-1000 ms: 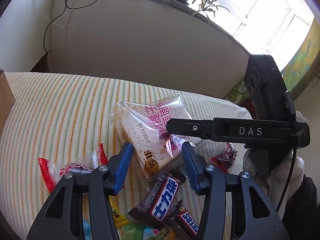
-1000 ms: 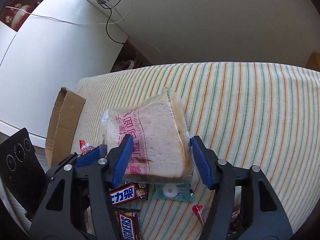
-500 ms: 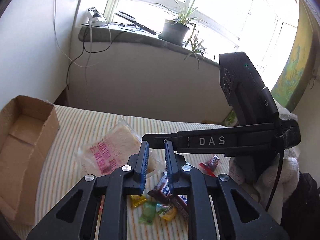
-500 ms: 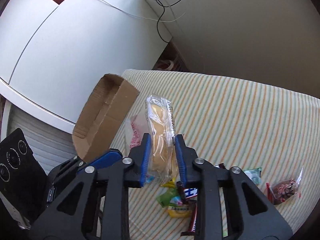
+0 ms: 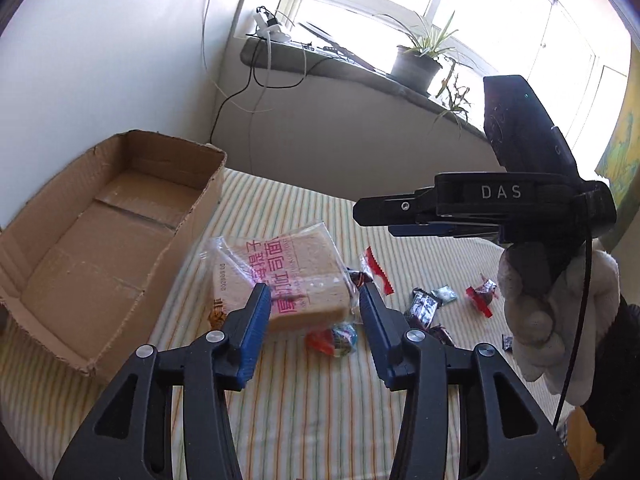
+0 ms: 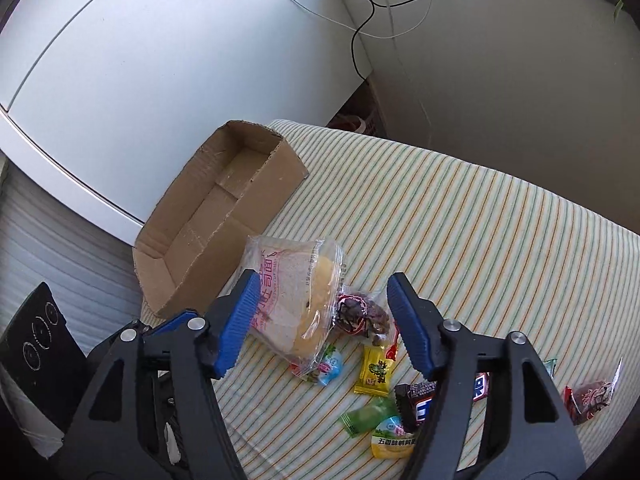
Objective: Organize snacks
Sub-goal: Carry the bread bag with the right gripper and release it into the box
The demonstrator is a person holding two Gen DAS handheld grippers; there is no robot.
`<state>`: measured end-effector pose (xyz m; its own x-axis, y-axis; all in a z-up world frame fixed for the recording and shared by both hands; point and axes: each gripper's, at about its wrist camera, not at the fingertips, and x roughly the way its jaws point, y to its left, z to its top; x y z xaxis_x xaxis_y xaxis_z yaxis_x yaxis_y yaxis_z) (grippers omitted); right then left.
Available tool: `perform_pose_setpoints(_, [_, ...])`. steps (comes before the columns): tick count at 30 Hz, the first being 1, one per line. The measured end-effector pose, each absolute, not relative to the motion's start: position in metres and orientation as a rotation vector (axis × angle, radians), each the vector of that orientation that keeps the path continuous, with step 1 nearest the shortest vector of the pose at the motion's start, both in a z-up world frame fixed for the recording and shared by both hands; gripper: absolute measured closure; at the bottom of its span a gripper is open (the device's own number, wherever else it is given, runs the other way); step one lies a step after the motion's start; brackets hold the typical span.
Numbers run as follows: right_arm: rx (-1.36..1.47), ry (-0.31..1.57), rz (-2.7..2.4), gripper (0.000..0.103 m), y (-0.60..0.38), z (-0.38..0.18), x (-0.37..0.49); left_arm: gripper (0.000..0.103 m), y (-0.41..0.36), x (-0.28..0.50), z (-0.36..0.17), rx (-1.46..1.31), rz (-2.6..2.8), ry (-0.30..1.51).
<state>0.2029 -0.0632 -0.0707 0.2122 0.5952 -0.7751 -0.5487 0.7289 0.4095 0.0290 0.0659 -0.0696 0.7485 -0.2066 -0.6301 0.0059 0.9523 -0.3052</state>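
Note:
A clear bag of sliced bread (image 5: 280, 276) with pink print lies on the striped cloth (image 5: 304, 412), just right of an open cardboard box (image 5: 100, 232). My left gripper (image 5: 314, 312) hovers over the bag's near end; its jaws are opening and the pads touch nothing. My right gripper (image 6: 324, 312) hangs above the same bread bag (image 6: 292, 292), jaws also opening, with the bag below them and free. In the left wrist view the right gripper (image 5: 376, 220) shows side-on, held by a white-gloved hand (image 5: 552, 312). The cardboard box (image 6: 216, 208) holds nothing.
Loose snacks lie right of the bread: a yellow candy (image 6: 376, 372), a green one (image 6: 366, 416), a Snickers bar (image 6: 420, 400) and a red-wrapped sweet (image 5: 480, 292). A wall with cables and a windowsill with a potted plant (image 5: 416, 64) stand behind.
Half a second ago the right gripper gripped the bread bag on edge and the left jaws were shut. Now the bag lies flat beside the box, both jaws stand apart, and both hands have drawn back.

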Motion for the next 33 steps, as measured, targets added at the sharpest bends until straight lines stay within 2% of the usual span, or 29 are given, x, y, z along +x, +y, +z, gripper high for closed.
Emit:
perform_pose_setpoints(2, [-0.001,1.126,0.818,0.026,-0.052,-0.080,0.203,0.057,0.069,0.029,-0.078,-0.333,-0.118,0.730])
perform_pose_setpoints(6, [-0.082,1.168,0.830,0.026,-0.029,-0.101,0.207,0.053,0.073,0.025,-0.095,-0.376,-0.055,0.740])
perform_pose_setpoints(9, [-0.073,1.214,0.877,0.026,-0.019,-0.121,0.210,0.041,0.076,0.023,-0.110,-0.416,-0.049,0.751])
perform_pose_setpoints(13, [-0.056,1.237,0.913,0.026,-0.012,-0.145,0.218,0.040,0.077,0.022,-0.125,-0.403,0.007,0.744])
perform_pose_setpoints(14, [-0.034,1.243,0.928,0.027,-0.013,-0.150,0.220,0.040,0.078,0.025,-0.128,-0.407,0.008,0.754])
perform_pose_setpoints(15, [-0.012,1.244,0.947,0.034,-0.015,-0.154,0.220,0.040,0.079,0.025,-0.129,-0.418,0.004,0.747])
perform_pose_setpoints(16, [0.015,1.238,0.972,0.047,-0.017,-0.154,0.219,0.040,0.079,0.025,-0.128,-0.419,-0.003,0.739])
perform_pose_setpoints(28, [-0.090,1.069,0.928,0.069,-0.037,-0.101,0.171,0.040,0.060,0.017,-0.093,-0.370,-0.052,0.630])
perform_pose_setpoints(33, [-0.131,0.972,0.892,0.072,-0.039,-0.067,0.154,0.040,0.059,0.014,-0.078,-0.374,-0.065,0.590])
